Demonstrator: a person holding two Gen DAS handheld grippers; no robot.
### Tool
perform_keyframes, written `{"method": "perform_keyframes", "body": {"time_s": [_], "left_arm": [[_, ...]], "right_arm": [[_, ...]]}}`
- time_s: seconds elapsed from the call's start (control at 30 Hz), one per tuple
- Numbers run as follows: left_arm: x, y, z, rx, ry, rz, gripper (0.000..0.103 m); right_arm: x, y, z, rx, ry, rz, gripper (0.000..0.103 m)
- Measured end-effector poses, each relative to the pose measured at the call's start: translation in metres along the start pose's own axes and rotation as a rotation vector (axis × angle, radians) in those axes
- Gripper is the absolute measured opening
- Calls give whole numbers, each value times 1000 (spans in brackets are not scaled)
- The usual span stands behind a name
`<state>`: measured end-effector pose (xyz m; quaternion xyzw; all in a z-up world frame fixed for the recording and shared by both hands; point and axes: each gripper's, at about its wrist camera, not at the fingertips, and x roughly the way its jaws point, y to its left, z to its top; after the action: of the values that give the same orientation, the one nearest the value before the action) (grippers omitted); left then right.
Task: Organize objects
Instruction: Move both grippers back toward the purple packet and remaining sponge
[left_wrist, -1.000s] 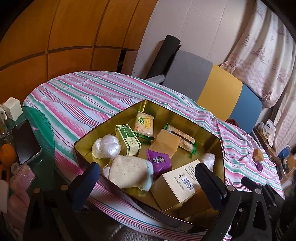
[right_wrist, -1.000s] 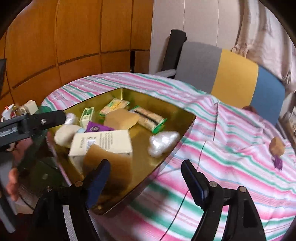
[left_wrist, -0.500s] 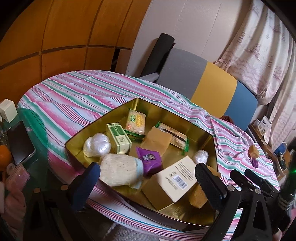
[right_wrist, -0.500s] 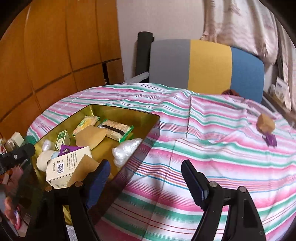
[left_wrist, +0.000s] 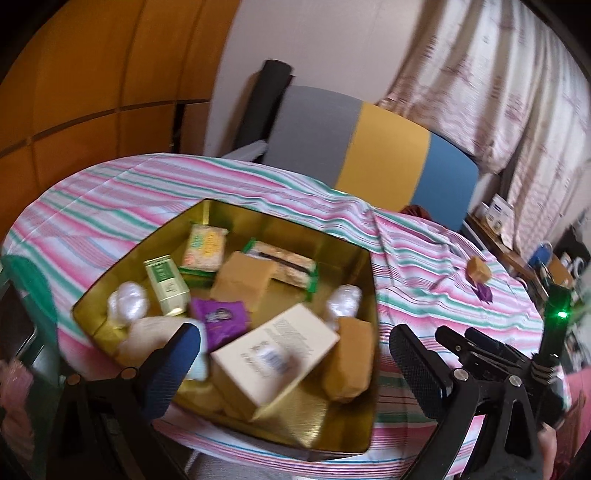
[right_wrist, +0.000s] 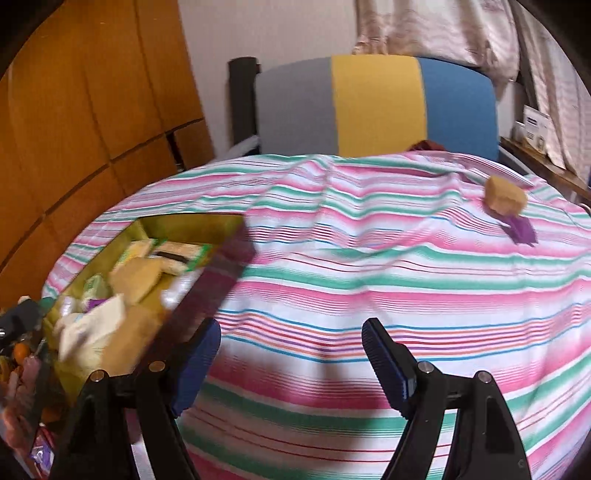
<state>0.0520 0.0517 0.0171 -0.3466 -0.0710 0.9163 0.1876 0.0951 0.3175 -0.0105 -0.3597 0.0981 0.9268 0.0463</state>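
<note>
A gold tin tray (left_wrist: 354, 251) on the striped tablecloth holds several items: a white box (left_wrist: 275, 356), tan blocks (left_wrist: 242, 280), a purple packet (left_wrist: 221, 315), a green box (left_wrist: 166, 278) and snack packs. My left gripper (left_wrist: 295, 354) hovers open over the tray's near edge, empty. My right gripper (right_wrist: 291, 347) is open above bare cloth, with the tray (right_wrist: 225, 273) at its left. A tan block (right_wrist: 504, 199) and a purple packet (right_wrist: 521, 229) lie on the cloth at the far right, apart from both grippers. The same tan block (left_wrist: 479, 270) shows in the left wrist view.
A chair with a grey, yellow and blue back (right_wrist: 376, 107) stands behind the table. Wooden panels (right_wrist: 92, 110) cover the left wall and curtains (left_wrist: 498, 85) hang at the right. The right gripper's body (left_wrist: 517, 362) shows in the left wrist view.
The right gripper has swung rightward from over the tray to over bare cloth. The left gripper has shifted right along the tray's near edge. Both stayed open.
</note>
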Motion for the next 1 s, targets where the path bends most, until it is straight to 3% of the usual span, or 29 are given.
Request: {"method": "perform_keyframes", "body": {"time_s": [0.23, 0.43, 0.8, 1.0], "left_arm": [[12, -38, 5, 65, 32, -63, 103], [24, -77, 6, 141, 60, -113, 103], [66, -143, 1, 256, 174, -204, 103], [79, -170, -5, 305, 209, -246, 103]], "right_arm": [[-2, -62, 5, 94, 12, -152, 80], [-2, -113, 11, 155, 20, -230, 80], [12, -183, 22, 181, 25, -286, 80], [31, -247, 53, 240, 14, -341, 80]]}}
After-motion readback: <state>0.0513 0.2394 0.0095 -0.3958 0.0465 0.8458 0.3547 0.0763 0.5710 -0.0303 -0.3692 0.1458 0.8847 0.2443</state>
